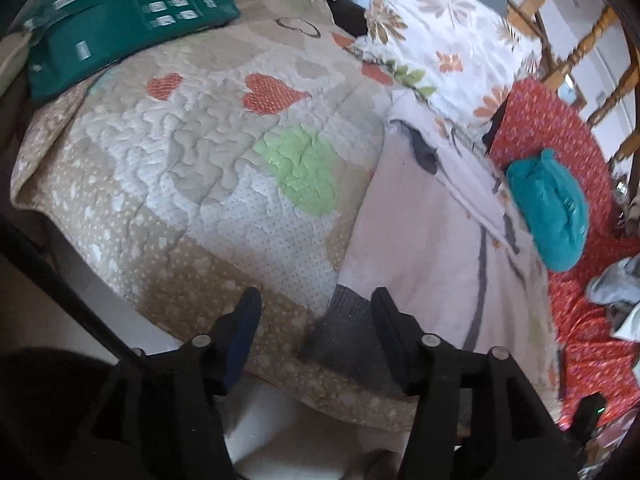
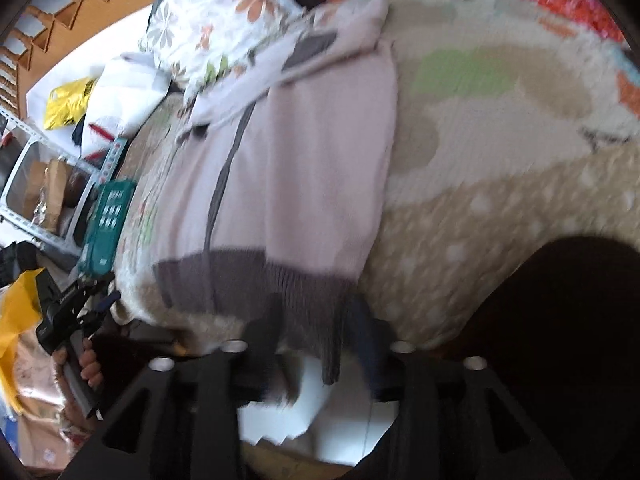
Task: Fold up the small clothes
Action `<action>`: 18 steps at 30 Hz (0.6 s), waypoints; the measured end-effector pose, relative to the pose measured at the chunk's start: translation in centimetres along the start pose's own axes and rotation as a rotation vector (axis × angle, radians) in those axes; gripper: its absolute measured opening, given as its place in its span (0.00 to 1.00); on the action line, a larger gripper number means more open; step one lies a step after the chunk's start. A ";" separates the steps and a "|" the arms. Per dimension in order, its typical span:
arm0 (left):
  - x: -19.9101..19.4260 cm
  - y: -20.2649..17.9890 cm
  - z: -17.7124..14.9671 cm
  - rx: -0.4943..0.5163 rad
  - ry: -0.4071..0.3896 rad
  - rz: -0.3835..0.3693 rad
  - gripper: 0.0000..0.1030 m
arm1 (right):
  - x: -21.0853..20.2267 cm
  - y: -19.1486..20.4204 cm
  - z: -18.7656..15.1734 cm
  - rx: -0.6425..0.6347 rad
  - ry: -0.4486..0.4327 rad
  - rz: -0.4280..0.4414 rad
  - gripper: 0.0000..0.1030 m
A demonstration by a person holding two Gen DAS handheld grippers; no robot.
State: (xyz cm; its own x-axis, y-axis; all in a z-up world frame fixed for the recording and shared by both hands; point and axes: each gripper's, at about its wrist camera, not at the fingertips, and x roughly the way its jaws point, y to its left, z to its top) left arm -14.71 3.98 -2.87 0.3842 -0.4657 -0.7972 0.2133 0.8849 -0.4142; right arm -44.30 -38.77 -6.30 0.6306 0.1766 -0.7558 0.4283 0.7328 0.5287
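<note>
Pale pink sweater (image 1: 420,248) with grey ribbed hem lies flat on the quilt (image 1: 180,184) — left claw (image 1: 316,312) apart, right claw (image 2: 316,320) apart around the hem.

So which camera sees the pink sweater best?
The right wrist view: though blurry, it shows the pink sweater whole, collar to grey hem, lying on the quilt. The left wrist view shows only part of it, at the right.

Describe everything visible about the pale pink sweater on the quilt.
The sweater is a pale pink knit with a dark grey ribbed hem and a grey stripe running up it. It lies spread flat on the quilt, hem toward the near edge, its upper part bunched beside the floral pillow. The right tool straddles the hem; the blur hides whether it grips.
</note>
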 end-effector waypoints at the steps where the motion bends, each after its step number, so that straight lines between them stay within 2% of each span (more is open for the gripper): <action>1: 0.6 -0.3 0.0 0.017 0.013 0.006 0.60 | 0.0 -0.2 0.4 -0.001 -0.001 -0.008 0.46; 4: 3.5 -1.6 -0.1 0.080 0.084 0.018 0.61 | 0.9 0.2 1.2 0.011 0.002 -0.059 0.48; 10: 8.4 -3.0 -1.3 0.146 0.217 0.021 0.62 | 4.4 1.4 0.9 -0.011 0.094 -0.088 0.55; 13: 8.8 -3.7 -2.2 0.194 0.216 0.042 0.64 | 5.7 2.9 0.0 -0.080 0.118 -0.116 0.58; 14: 8.8 -3.9 -2.2 0.214 0.219 0.050 0.61 | 5.9 3.5 -0.1 -0.117 0.113 -0.143 0.58; 15: 8.7 -3.9 -2.2 0.224 0.216 0.055 0.49 | 6.1 3.9 -0.2 -0.135 0.109 -0.152 0.57; 16: 8.3 -3.8 -2.1 0.217 0.209 0.051 0.33 | 6.0 3.8 -0.2 -0.143 0.105 -0.149 0.46; 17: 7.9 -3.4 -2.0 0.204 0.205 0.057 0.25 | 5.9 3.8 -0.2 -0.150 0.102 -0.134 0.18; 18: 7.5 -3.0 -1.9 0.194 0.206 0.047 0.05 | 5.8 3.8 -0.2 -0.147 0.107 -0.101 0.09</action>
State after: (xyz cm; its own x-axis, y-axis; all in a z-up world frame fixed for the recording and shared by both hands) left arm -14.12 -2.18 -8.45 0.2109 -0.3949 -0.8942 0.3753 0.8774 -0.2989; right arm -39.14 -34.88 -8.72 0.5135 0.1602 -0.8430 0.3820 0.8370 0.3918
